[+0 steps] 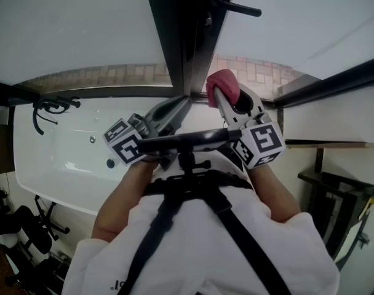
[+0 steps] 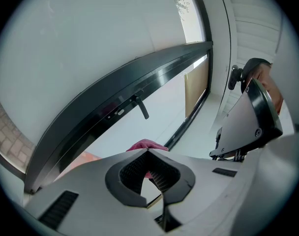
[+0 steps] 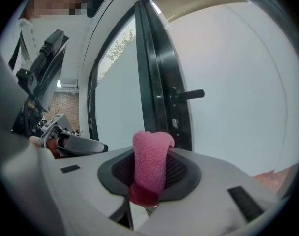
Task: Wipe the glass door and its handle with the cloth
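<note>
white-walled room, glass door ahead. right gripper was clamped on pink cloth, held near the dark frame, contact unclear. left gripper jaws were together, empty. handle untouched; wiping apparently all left to do.

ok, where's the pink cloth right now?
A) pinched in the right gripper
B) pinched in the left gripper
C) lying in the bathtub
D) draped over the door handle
A: the right gripper view shows the cloth clamped between the jaws of the right gripper. The door handle is bare, and the left gripper has its jaws together on nothing.
</note>
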`<state>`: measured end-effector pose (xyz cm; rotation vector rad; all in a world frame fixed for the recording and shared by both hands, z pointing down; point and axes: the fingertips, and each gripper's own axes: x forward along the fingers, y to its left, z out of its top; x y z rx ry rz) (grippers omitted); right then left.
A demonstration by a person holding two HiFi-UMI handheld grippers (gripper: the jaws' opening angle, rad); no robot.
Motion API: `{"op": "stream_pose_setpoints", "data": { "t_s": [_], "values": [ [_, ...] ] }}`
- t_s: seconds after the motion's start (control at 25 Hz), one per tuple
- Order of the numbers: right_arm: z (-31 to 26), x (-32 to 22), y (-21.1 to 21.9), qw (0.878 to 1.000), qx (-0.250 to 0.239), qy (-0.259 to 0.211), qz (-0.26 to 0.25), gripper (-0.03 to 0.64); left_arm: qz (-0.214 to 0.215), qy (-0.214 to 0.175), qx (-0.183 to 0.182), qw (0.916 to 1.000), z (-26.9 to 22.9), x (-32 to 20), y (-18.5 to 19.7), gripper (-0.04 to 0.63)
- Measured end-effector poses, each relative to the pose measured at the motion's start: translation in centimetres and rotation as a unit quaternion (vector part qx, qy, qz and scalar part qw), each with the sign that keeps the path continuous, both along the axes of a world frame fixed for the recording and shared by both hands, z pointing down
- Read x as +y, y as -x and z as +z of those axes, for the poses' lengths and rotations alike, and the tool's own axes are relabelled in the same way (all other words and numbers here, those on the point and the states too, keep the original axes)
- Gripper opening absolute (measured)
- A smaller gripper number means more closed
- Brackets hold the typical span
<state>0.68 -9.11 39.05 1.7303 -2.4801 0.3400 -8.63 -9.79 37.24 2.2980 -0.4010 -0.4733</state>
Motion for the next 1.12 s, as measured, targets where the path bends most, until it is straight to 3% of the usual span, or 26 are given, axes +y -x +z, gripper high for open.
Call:
{"op": "stream_pose_setpoints", "data": {
  "t_s": [0.16,1.12],
  "values": [
    [-0.44,0.08,0.00,1.000,-0.017,-0.006,-0.002,0.101,0.000,-0.001,-0.001,1.0000,0.20,0.04,0.03,-0.008],
    [0.51,0.00,0.02,1.000,0.001,0.013,-0.014,0.095,-0.005,-0.002,0.001,1.0000,0.16,-0.15,0.16,-0.008]
  ]
}}
